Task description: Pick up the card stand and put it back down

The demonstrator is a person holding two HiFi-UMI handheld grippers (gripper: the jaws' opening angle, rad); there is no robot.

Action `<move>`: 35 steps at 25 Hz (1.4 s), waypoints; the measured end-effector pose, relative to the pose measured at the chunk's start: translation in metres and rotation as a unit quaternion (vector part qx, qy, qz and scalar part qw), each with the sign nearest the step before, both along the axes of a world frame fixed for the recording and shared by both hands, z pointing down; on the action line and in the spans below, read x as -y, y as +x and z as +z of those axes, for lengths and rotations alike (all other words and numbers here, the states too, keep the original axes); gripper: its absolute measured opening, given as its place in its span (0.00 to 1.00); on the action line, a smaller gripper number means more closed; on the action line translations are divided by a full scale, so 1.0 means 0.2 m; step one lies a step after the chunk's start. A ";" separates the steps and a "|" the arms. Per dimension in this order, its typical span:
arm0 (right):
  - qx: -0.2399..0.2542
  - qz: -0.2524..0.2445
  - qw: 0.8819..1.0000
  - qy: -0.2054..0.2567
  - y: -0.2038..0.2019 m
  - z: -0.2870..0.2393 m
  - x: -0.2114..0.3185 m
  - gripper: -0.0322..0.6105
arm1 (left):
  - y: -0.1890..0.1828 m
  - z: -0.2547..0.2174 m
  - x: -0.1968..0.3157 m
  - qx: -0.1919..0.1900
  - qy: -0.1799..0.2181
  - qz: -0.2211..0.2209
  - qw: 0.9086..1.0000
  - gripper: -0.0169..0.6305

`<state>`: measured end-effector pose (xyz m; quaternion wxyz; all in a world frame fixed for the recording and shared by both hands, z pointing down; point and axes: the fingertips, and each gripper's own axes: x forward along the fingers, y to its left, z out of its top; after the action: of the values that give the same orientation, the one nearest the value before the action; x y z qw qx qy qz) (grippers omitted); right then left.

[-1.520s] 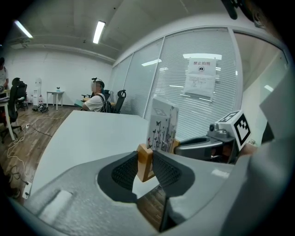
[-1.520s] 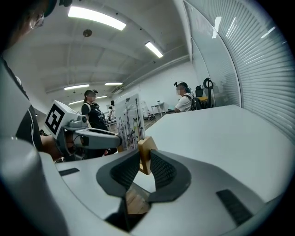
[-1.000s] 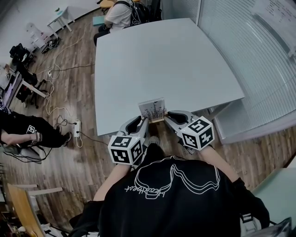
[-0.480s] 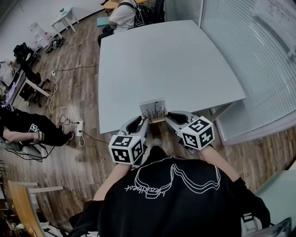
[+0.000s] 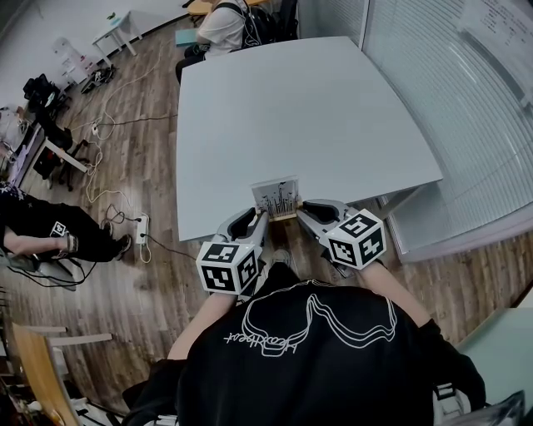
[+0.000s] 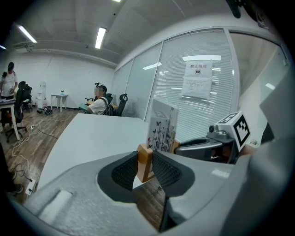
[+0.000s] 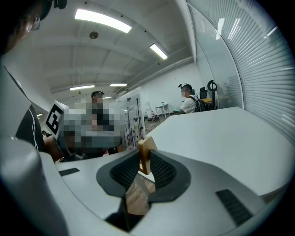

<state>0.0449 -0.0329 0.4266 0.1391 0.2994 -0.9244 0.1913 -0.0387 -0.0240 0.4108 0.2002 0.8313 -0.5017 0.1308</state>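
Note:
The card stand (image 5: 275, 198) is a white card printed with dark plant shapes, upright in a wooden base. It sits at the near edge of the white table (image 5: 300, 116). My left gripper (image 5: 260, 218) is shut on the base's left end, a wooden block (image 6: 144, 162) pinched between the black pads. My right gripper (image 5: 301, 210) is shut on the other wooden end (image 7: 146, 154). The card (image 6: 162, 125) rises just beyond the left jaws. I cannot tell whether the base rests on the table or hangs just above it.
A seated person (image 5: 223, 25) is at the table's far end, and another person (image 5: 42, 237) sits at the left. Cables and a power strip (image 5: 140, 229) lie on the wood floor. A glass partition with blinds (image 5: 466, 100) runs along the right.
The head view shifted slightly after the first frame. Both grippers and the card stand hold the same position.

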 end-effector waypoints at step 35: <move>-0.045 -0.005 0.999 -0.030 -0.35 0.22 0.81 0.17 | -0.35 0.24 0.83 0.003 -0.062 0.007 0.998 0.19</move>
<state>-0.0259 -0.1943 0.4707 0.1902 0.2987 -0.9125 0.2048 -0.1091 -0.1890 0.4593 0.2490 0.8204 -0.4875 0.1653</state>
